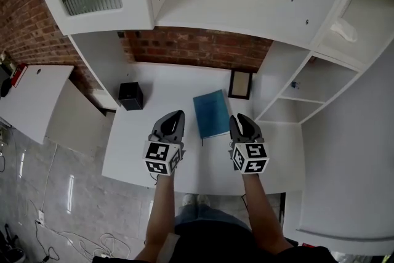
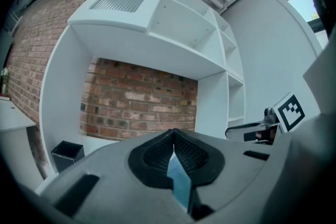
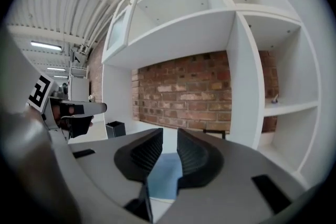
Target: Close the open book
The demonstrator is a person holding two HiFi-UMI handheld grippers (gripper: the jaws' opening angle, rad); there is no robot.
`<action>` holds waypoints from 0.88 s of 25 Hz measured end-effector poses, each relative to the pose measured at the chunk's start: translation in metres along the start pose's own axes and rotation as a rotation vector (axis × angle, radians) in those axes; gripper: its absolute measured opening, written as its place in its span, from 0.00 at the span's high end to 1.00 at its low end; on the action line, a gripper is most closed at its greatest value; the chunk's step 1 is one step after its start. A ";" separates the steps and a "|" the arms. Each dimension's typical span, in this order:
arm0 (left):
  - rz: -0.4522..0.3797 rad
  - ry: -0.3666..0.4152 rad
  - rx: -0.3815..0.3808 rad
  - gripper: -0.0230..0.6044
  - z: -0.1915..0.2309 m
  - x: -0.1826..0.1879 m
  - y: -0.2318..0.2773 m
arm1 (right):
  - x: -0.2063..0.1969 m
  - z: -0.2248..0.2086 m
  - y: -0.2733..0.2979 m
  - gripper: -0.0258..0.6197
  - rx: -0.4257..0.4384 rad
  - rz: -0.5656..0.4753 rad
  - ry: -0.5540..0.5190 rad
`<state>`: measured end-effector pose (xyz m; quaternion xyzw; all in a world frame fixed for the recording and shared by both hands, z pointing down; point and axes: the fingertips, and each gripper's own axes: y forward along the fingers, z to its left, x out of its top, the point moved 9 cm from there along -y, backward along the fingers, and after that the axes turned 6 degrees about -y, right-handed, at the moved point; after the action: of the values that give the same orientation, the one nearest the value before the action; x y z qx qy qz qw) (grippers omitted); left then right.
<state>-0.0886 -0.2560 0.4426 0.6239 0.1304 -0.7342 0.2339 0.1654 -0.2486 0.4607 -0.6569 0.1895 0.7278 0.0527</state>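
Closed teal-blue rectangular hardback book (image 1: pixel 211 113), plain cover uppermost, lying flat on the white surface (image 1: pixel 154 151). The cover is uniform in colour, with no legible print. The long edges run away from the person, and the whole book is turned slightly off square, its far end leaning a little to the left. It rests about midway across the surface, in the rear half. A thin dark strand shows at the near left corner; what it is cannot be told.

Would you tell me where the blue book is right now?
Head view, centre: the blue book lies on the desk, just left of the small frame.
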 end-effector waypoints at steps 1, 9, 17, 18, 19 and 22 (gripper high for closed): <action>-0.010 0.007 -0.001 0.95 -0.001 0.005 0.000 | 0.008 0.000 -0.002 0.84 0.001 -0.025 -0.015; -0.083 0.070 -0.011 0.95 -0.009 0.038 -0.004 | 0.058 -0.001 -0.014 0.95 -0.014 -0.186 -0.048; -0.110 0.106 -0.012 0.95 -0.015 0.053 -0.007 | 0.074 0.001 -0.014 0.96 -0.024 -0.253 -0.050; -0.113 0.109 -0.010 0.95 -0.015 0.054 -0.007 | 0.075 0.001 -0.014 0.96 -0.024 -0.255 -0.050; -0.115 0.110 -0.008 0.95 -0.015 0.055 -0.008 | 0.075 0.002 -0.014 0.96 -0.024 -0.257 -0.050; -0.111 0.109 -0.005 0.95 -0.015 0.056 -0.010 | 0.074 0.003 -0.014 0.96 -0.020 -0.261 -0.048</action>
<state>-0.0868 -0.2503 0.3837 0.6543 0.1791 -0.7105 0.1869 0.1573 -0.2471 0.3855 -0.6588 0.0936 0.7323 0.1449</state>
